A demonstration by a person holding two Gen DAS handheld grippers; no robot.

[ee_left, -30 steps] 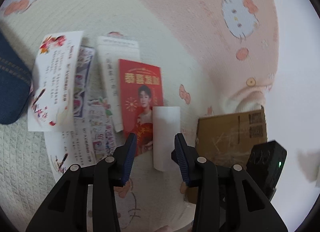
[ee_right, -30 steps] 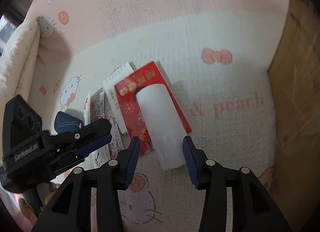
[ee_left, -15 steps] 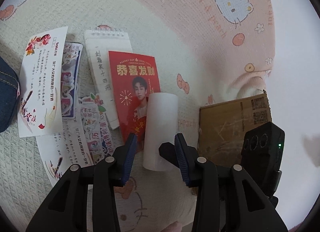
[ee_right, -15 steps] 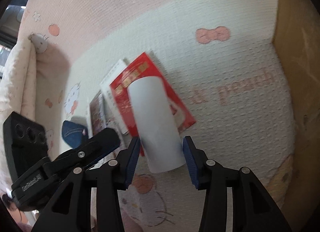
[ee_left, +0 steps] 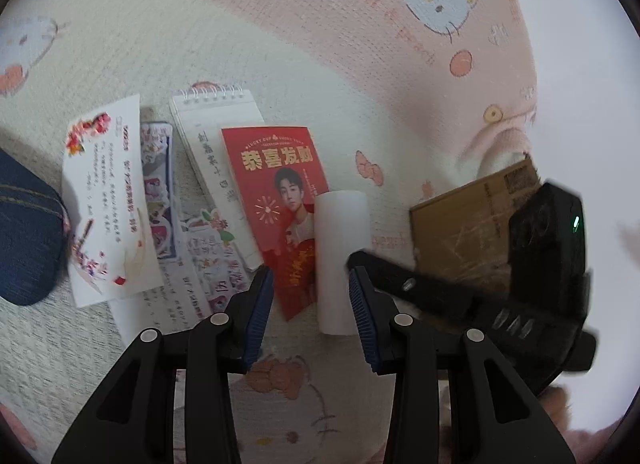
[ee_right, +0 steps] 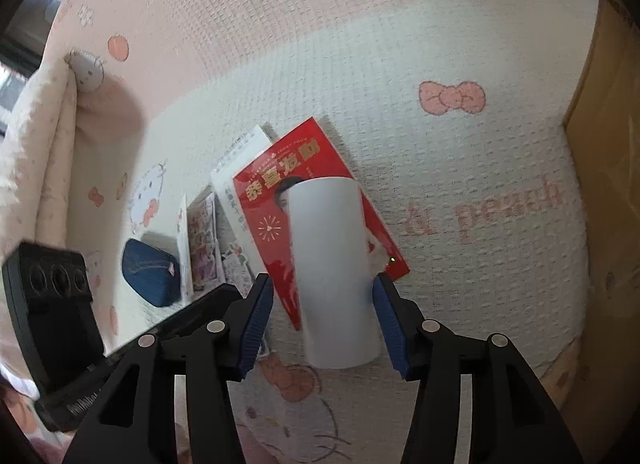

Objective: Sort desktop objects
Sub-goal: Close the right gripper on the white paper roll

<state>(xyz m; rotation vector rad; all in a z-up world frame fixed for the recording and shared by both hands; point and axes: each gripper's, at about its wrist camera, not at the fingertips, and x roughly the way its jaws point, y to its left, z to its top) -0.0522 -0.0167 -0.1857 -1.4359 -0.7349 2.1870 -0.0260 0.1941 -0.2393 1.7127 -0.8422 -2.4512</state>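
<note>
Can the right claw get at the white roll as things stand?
Probably yes. The right claw straddles the white roll, its jaws opening with a gap on each side, and nothing lies on the roll. It rests partly on the red card.

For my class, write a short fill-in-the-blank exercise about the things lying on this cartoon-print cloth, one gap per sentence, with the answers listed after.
1. The white paper roll lies partly on top of the ____ card with gold lettering.
2. The white notepad is bound at its top edge with a ____ wire.
3. The soft pouch at the left is made of dark blue ____ fabric.
4. The box to the roll's right is made of brown ____.

Answers: red; spiral; denim; cardboard
</note>
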